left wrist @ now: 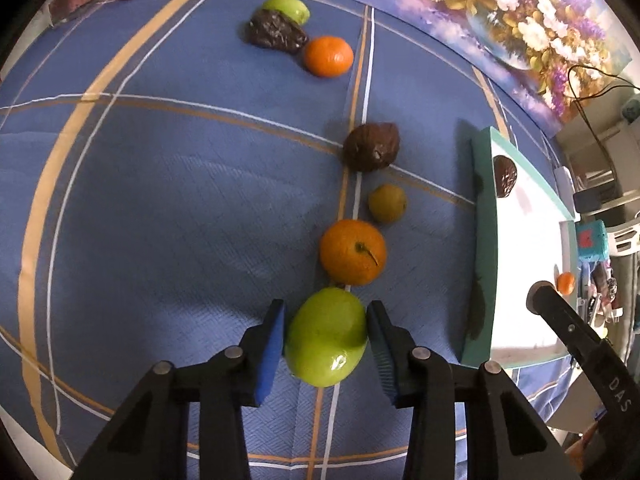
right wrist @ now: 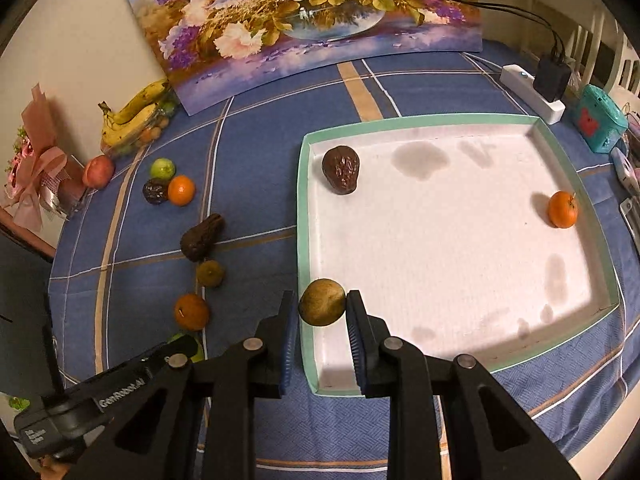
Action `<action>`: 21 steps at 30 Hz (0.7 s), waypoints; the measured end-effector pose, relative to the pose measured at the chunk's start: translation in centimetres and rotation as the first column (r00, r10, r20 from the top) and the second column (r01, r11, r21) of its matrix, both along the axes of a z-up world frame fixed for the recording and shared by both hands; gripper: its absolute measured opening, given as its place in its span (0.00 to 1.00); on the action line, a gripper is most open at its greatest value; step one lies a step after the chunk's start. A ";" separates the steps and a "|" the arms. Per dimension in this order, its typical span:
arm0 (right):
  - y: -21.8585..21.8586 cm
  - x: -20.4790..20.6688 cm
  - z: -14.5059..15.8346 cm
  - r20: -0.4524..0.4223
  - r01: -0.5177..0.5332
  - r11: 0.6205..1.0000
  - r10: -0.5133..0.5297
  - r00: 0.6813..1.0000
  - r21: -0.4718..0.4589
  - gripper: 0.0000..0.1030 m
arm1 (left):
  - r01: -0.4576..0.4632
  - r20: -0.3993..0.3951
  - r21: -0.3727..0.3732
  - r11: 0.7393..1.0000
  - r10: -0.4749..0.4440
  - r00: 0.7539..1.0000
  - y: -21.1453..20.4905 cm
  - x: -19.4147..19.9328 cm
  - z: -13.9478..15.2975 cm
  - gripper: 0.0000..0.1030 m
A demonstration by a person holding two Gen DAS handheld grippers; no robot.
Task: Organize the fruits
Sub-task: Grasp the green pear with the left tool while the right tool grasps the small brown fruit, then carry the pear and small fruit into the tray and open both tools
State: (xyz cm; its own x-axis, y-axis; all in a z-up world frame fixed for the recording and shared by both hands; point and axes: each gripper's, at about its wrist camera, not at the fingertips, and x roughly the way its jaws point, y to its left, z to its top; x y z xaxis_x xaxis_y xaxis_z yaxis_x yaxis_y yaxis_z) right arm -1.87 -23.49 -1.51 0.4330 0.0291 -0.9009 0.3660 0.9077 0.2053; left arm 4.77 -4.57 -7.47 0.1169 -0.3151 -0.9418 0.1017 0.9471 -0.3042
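Note:
My left gripper (left wrist: 326, 330) is shut on a green apple (left wrist: 326, 338) low over the blue cloth. Ahead of it lie an orange (left wrist: 353, 252), a small brownish-green fruit (left wrist: 387, 203) and a dark brown avocado (left wrist: 372, 147). My right gripper (right wrist: 322, 308) is shut on a brownish round fruit (right wrist: 322, 302) over the near left corner of the white tray (right wrist: 400, 122). The tray holds a dark avocado (right wrist: 341, 169) and a tangerine (right wrist: 562, 209).
A far group on the cloth: green apple (left wrist: 289, 8), dark fruit (left wrist: 276, 32), orange (left wrist: 328, 56). Bananas (right wrist: 136, 114) and a red apple (right wrist: 98, 171) lie at the back left. A flower painting (right wrist: 312, 12) leans behind. A power strip (right wrist: 532, 92) and teal box (right wrist: 600, 120) are right.

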 end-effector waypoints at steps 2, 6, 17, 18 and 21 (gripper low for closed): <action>0.1 0.2 -0.3 -0.007 -0.005 1.000 0.005 1.000 -0.001 0.24 | 0.008 0.003 0.003 1.000 -0.008 1.000 -0.2 -0.1 -0.2 0.42; 0.0 0.2 -0.7 -0.018 -0.005 1.000 0.005 1.000 0.000 0.24 | 0.018 0.005 0.023 1.000 -0.018 1.000 -0.6 -0.1 -0.4 0.42; -4.0 -0.7 -0.6 -0.020 0.138 0.990 -0.138 0.990 -0.022 0.24 | 0.079 0.147 -0.032 0.996 -0.074 0.986 -2.2 -0.8 3.6 0.42; -4.9 -1.0 -0.7 -0.028 0.171 0.984 -0.172 0.985 -0.040 0.24 | 0.099 0.161 -0.050 0.994 -0.090 0.983 -2.8 -1.0 4.0 0.42; -8.2 -2.4 -1.0 -0.051 0.287 0.955 -0.291 0.955 -0.070 0.24 | 0.149 0.186 -0.076 0.986 -0.133 0.973 -5.1 -1.2 5.0 0.42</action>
